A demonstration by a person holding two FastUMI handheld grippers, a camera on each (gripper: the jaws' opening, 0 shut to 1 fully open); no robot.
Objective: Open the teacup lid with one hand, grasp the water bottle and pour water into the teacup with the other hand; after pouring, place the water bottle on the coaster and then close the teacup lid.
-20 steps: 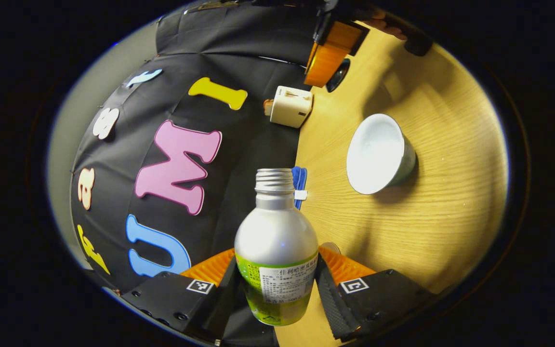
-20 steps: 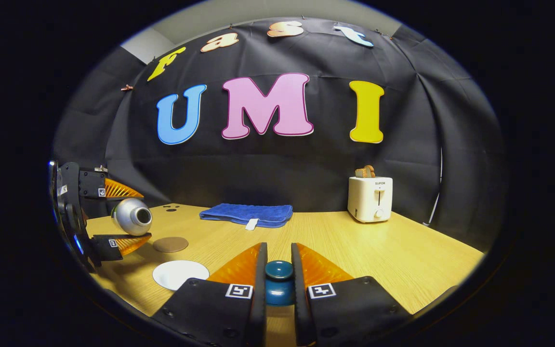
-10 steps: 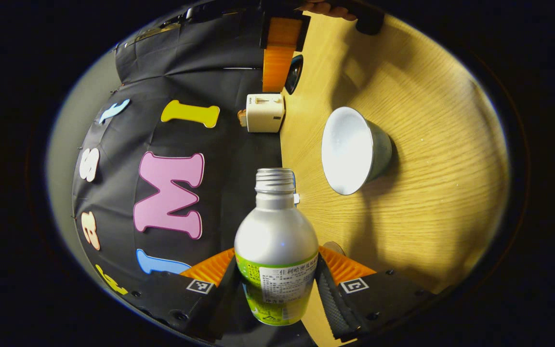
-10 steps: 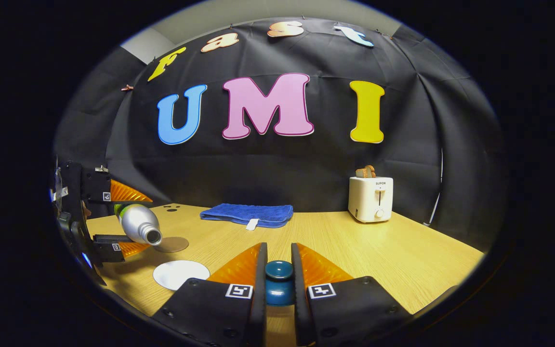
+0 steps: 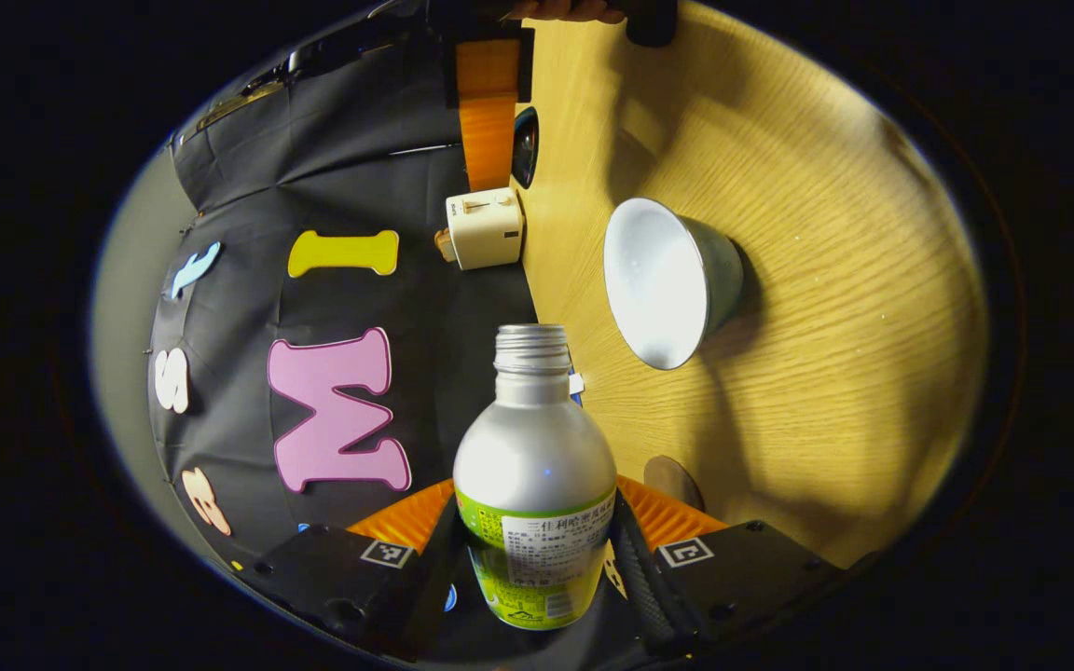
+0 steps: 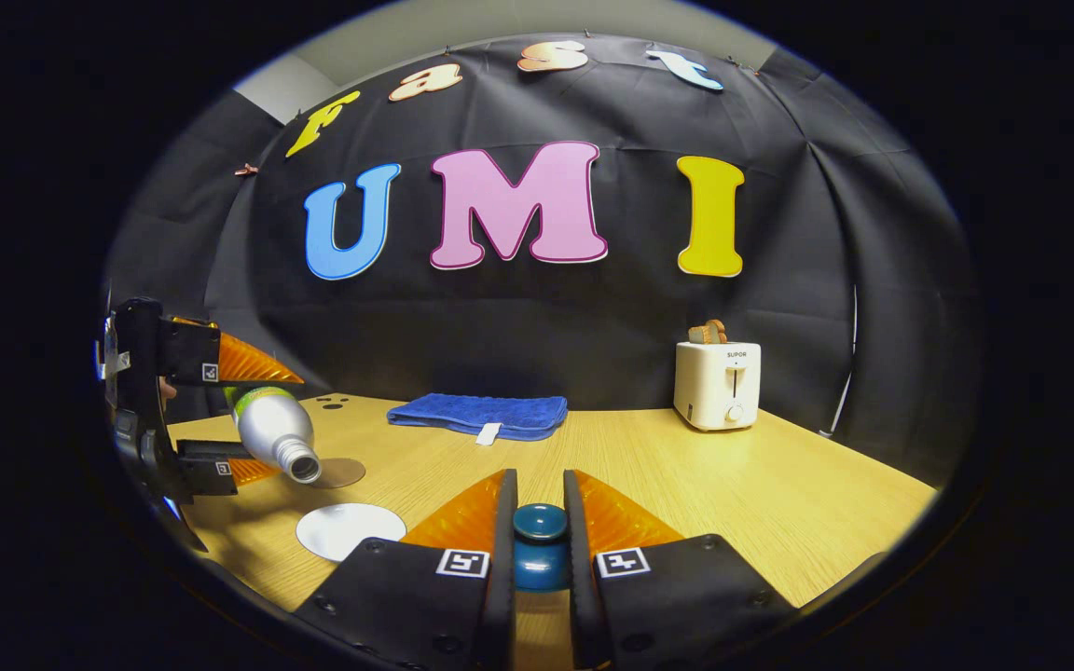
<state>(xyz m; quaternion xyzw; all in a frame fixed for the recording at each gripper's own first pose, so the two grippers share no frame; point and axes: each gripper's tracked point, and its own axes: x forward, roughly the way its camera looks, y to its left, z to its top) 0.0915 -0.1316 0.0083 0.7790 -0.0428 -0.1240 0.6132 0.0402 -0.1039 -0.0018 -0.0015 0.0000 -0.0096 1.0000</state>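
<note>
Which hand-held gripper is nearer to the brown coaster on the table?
Left. The left hand-held gripper, holding the bottle, hangs just beside the coaster. The right hand-held gripper sits farther off, holding the lid.

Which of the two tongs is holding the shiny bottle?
The left tongs hold the silver water bottle, tipped toward the white teacup. The right tongs pinch the blue lid knob instead.
</note>
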